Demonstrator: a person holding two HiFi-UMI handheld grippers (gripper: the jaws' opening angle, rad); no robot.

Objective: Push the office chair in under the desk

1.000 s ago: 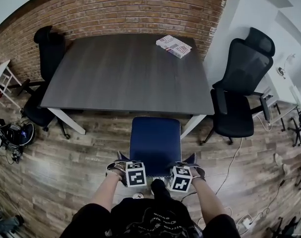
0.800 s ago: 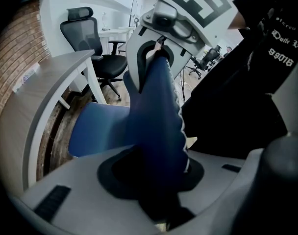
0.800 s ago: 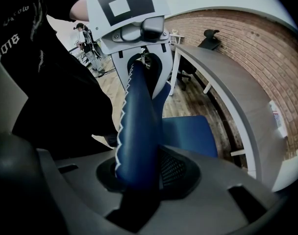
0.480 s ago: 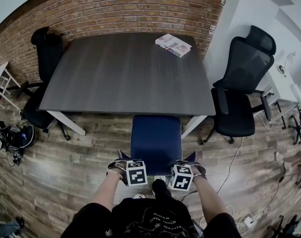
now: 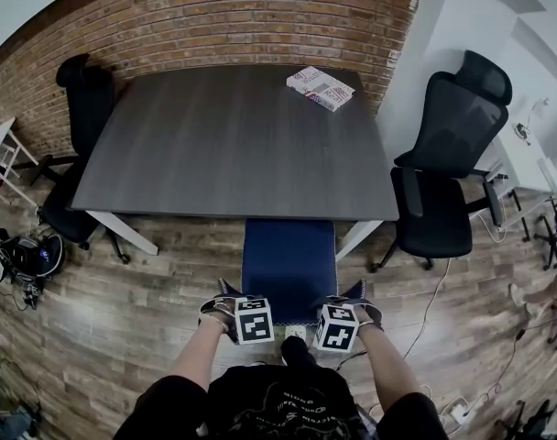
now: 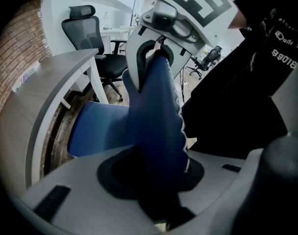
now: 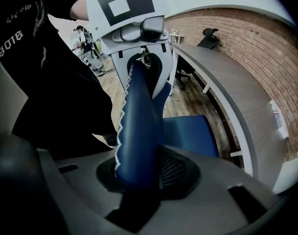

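Note:
The blue chair's seat stands on the wooden floor with its front edge tucked under the near edge of the dark grey desk. My left gripper is shut on the left edge of the chair's blue backrest. On the right edge of that backrest my right gripper is shut. In the left gripper view the backrest edge runs between the grey jaws of the left gripper toward the right gripper. The right gripper view mirrors this, with the right gripper near and the left gripper far.
A black office chair stands right of the desk, another black chair at its left. A printed packet lies on the desk's far right corner. A bag lies on the floor at left, cables at right. A brick wall runs behind.
The blue chair has rolled forward, so its seat's front edge now sits under the desk edge. Both grippers have stayed on the backrest and moved with it.

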